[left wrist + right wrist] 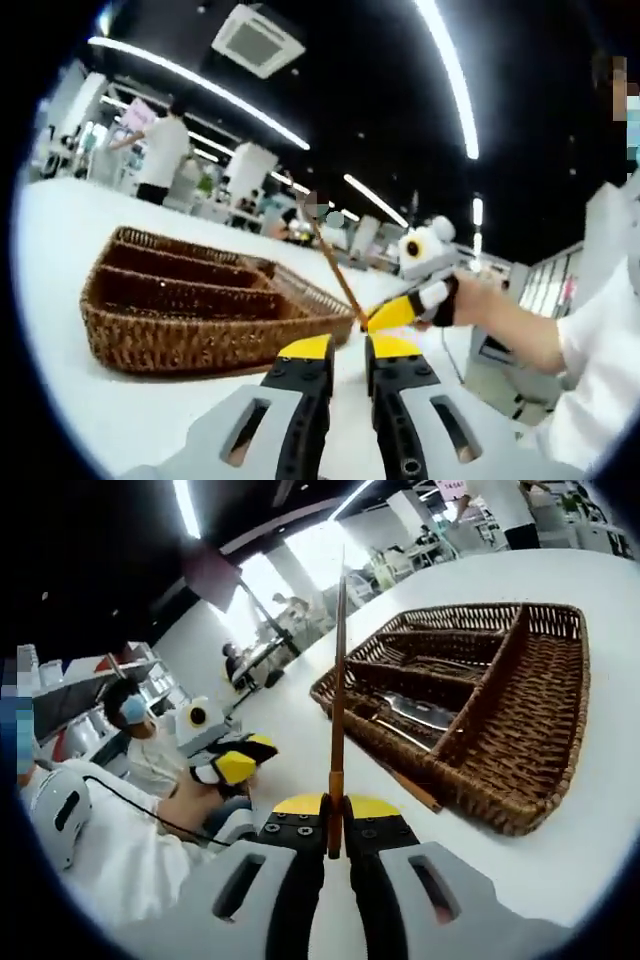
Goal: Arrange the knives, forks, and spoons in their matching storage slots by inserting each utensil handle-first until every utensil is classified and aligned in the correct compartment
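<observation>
Gripping a slim wooden-handled utensil (338,695) in my right tongs (336,808), I am holding it upright, its thin end pointing away from me. My left tongs (348,347) are hanging nearly closed with nothing between them, near the wicker tray (190,335). On the white worktop (560,865), the tray is holding metal cutlery (420,712) in one slot.

Slim wooden-handled utensil (338,700) clamped upright, end pointing away. Wicker tray (545,770) flat on white table, divided into slots. Metal utensils (420,712) lying in one middle slot.
</observation>
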A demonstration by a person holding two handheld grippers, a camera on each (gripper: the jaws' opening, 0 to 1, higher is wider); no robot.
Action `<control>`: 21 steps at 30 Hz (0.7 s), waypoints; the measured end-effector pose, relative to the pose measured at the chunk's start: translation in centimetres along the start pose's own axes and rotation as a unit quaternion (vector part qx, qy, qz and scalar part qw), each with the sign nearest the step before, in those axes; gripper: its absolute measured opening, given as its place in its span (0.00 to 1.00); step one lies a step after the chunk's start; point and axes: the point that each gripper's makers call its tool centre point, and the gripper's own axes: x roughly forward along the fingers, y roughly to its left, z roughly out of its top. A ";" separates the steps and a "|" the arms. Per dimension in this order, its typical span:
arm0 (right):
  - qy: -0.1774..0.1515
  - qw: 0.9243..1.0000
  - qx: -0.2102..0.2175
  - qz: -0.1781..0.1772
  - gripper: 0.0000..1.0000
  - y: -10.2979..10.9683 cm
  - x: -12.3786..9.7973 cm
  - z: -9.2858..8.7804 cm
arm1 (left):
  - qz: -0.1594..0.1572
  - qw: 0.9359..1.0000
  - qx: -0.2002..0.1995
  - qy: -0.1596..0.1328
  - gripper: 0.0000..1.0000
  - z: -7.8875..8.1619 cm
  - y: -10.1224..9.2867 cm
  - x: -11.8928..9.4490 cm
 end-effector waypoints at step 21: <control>0.123 0.983 0.051 -0.127 0.05 -5.0 -1.6 2.8 | 0.065 0.987 0.140 0.055 0.22 -1.1 1.6 -1.8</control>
